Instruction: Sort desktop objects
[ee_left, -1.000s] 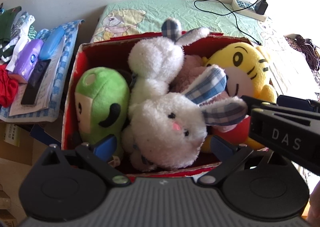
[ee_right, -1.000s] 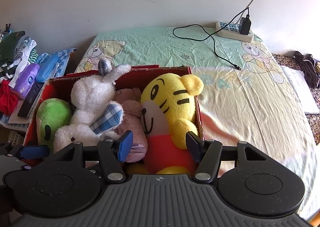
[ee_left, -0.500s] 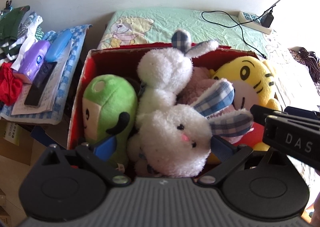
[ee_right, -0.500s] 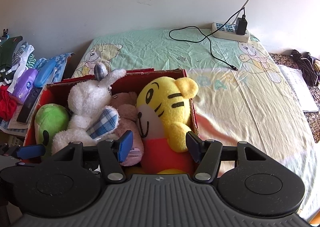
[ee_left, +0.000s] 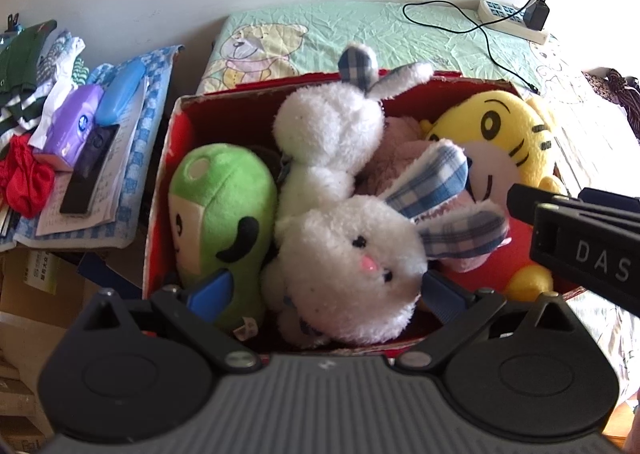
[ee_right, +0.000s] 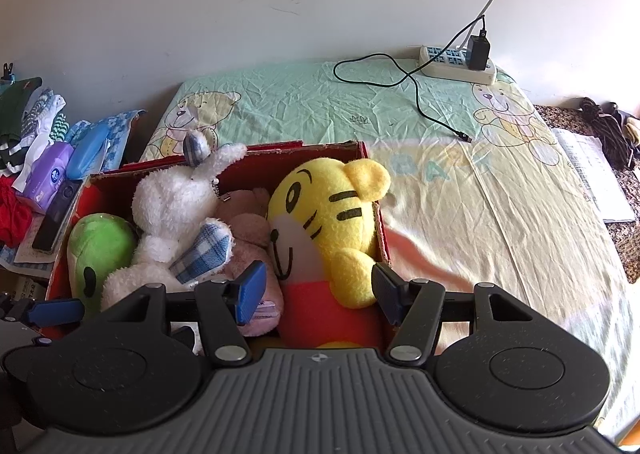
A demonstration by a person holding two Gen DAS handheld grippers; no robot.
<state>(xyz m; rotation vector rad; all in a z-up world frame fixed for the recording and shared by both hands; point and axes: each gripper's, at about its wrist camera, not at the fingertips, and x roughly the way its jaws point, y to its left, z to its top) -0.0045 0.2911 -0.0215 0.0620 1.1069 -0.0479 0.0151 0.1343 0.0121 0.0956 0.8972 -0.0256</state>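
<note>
Left tongs are spread wide, blue pads on either side of the rabbit's head. One pad sits against the green toy, the other just beside the rabbit's cheek, and I can't tell if either actually presses the rabbit. Nothing looks clamped.

Right tongs are also wide open and hold nothing, hanging over the near end of the box with the tiger's red belly and yellow arm between the pads. Can't say if they touch it.

Everything's packed in that red cardboard box, sitting on the bed at its left edge, near the front corner. Green toy is against the left wall, the rabbit lies head-toward-camera in the middle, and the tiger fills the right end.

Hard to see: a pinkish plush is mostly buried between rabbit and tiger. From the left camera the right tongs' black body cuts across the tiger's lower half, with "DAS" showing. The box's near wall is hidden behind the tong housings.

Textures: the rabbit is fluffy white pile with blue plaid ear linings, the tiger is smooth yellow fleece with black stripes, and the green one is a rounded velour blob. The bed sheet is wrinkled mint-and-cream cotton with teddy prints. A power strip with a black cable lies at the far edge.
</note>
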